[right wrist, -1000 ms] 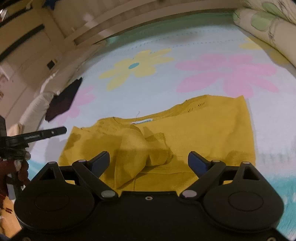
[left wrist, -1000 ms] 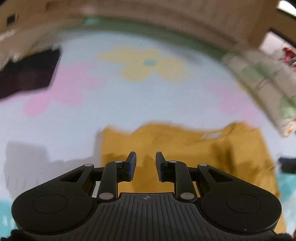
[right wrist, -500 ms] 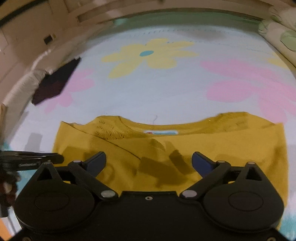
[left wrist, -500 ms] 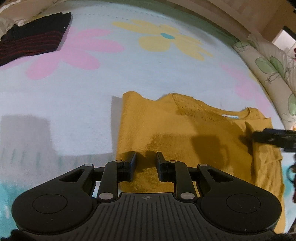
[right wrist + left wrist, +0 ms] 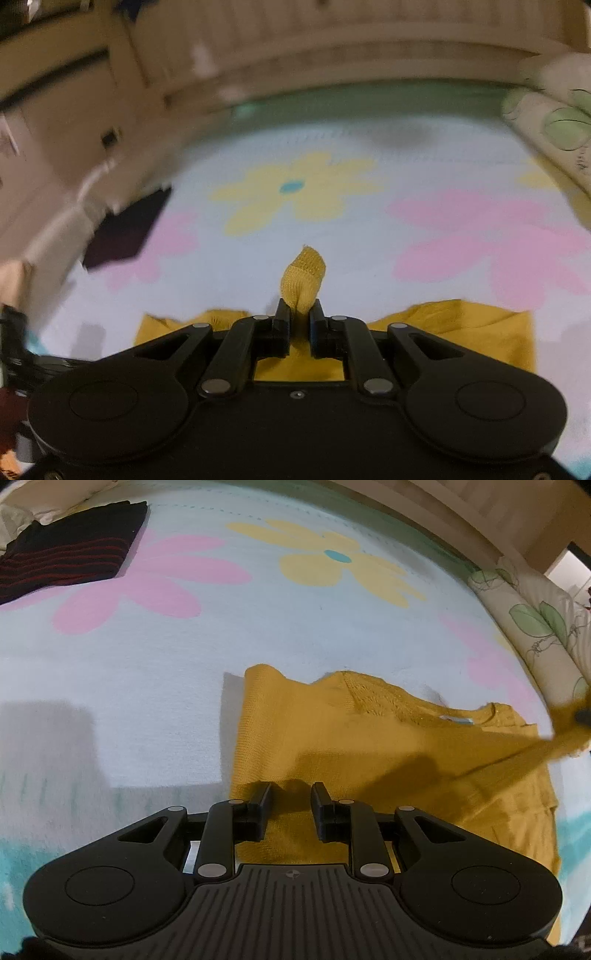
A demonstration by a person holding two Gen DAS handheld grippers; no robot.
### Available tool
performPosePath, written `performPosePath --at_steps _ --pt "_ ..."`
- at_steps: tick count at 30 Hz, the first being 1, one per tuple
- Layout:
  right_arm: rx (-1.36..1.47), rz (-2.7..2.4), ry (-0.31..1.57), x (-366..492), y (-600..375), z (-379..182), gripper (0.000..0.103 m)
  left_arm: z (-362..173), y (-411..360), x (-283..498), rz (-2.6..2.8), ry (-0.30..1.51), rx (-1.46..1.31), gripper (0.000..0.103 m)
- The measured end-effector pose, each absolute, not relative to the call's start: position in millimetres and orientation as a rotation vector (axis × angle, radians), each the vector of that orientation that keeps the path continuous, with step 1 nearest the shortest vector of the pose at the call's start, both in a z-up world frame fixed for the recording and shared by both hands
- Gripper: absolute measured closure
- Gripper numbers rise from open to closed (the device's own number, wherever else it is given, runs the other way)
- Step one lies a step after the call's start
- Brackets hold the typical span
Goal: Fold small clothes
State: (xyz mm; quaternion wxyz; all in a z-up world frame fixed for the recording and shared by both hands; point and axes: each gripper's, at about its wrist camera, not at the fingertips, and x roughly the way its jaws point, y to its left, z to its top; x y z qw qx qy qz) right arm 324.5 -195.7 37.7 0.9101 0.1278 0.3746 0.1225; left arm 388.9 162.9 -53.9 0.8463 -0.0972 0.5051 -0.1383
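My right gripper (image 5: pixel 298 314) is closing, jaws pinching a fold of the mustard sweater (image 5: pixel 332 738) (knit tuft poking above them). My left gripper (image 5: pixel 290 794) hangs over the sweater's near edge, jaws narrowly apart, gripping nothing. Sweater lies on the flowered bedspread (image 5: pixel 147 657); dark striped garment (image 5: pixel 66 561) lies far left.

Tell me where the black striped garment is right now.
The black striped garment lies folded at the far left of the left wrist view, on the floral blanket beside a pink flower, well apart from the yellow sweater.
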Motion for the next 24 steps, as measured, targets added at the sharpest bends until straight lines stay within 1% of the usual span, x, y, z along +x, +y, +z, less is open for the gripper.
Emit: performPosePath --at_steps 1,2,3,4,5,6,8,10,14,20,24 --pt "0.287 0.237 0.805 319 -208 27 0.083 -54 162 389 -0.291 1.066 -0.204 0.080" --pt "0.296 0.218 0.853 314 -218 13 0.078 -54 162 389 -0.291 1.067 -0.204 0.080" --pt "0.287 0.200 0.926 312 -227 -4 0.077 -53 161 389 -0.290 1.067 -0.203 0.079" --pt "0.277 0.189 1.004 311 -233 -19 0.073 -53 161 389 -0.290 1.068 -0.204 0.079" --pt "0.279 0.175 1.089 310 -240 -35 0.064 -54 162 389 -0.290 1.070 -0.205 0.079" --pt "0.298 0.165 1.143 309 -246 -45 0.059 -54 162 389 -0.292 1.070 -0.204 0.079" --pt "0.391 0.148 1.138 302 -263 -52 0.048 -54 163 390 -0.295 1.073 -0.206 0.079" --pt "0.480 0.142 1.077 302 -278 -48 0.041 -55 164 392 -0.293 1.076 -0.218 0.079" --pt "0.476 0.149 0.985 308 -286 -40 0.040 -56 166 393 -0.295 1.077 -0.233 0.079" --pt "0.446 0.167 1.046 316 -280 -58 0.040 -56 167 392 -0.301 1.075 -0.237 0.079" --pt "0.408 0.230 1.040 317 -265 -64 0.039 -56 169 392 -0.305 1.072 -0.241 0.079"
